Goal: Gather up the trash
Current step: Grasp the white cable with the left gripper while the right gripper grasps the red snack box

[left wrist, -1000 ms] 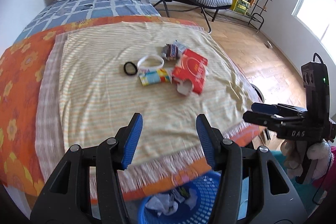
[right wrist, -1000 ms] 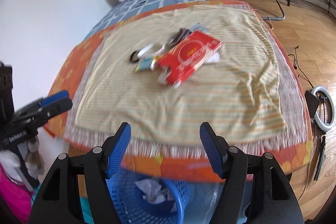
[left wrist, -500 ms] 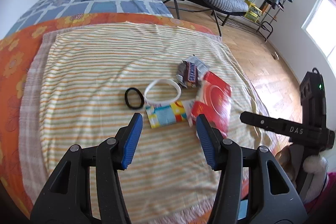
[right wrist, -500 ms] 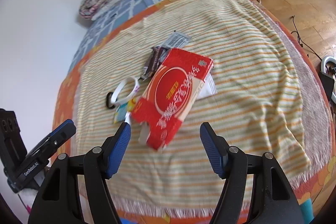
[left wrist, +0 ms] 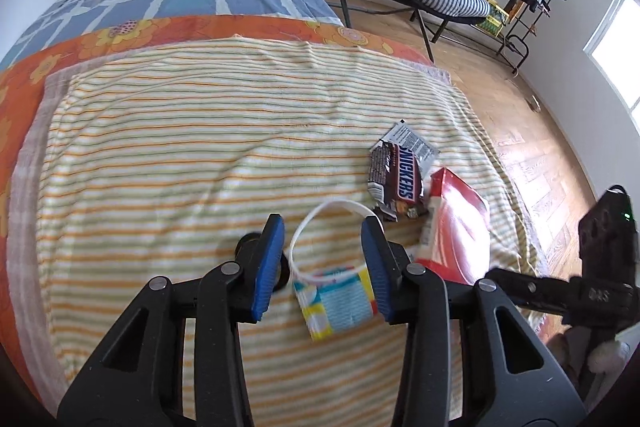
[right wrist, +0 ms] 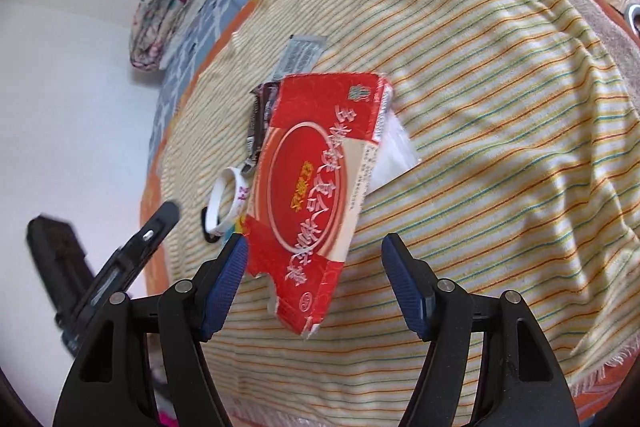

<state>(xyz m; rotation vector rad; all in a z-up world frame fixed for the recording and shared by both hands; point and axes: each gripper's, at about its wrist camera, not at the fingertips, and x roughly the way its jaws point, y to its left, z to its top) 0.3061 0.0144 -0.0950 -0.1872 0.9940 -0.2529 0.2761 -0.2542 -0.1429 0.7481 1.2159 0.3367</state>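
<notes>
- The trash lies in a cluster on the striped blanket [left wrist: 168,147] of the bed.
- Left tongs [left wrist: 324,263] are spread, empty, framing the small colourful packet [left wrist: 340,301] and the white wristband [left wrist: 332,223]; the Snickers wrapper [left wrist: 396,183] lies just beyond, to the right.
- Right tongs [right wrist: 316,287] are spread, empty, straddling the near end of the red carton [right wrist: 316,183].
- Step in hand looks like the approach to grasp.
- Next, each pair likely needs to drop lower and pinch its piece, sparing the wristband and the black hair tie [left wrist: 244,247].
</notes>
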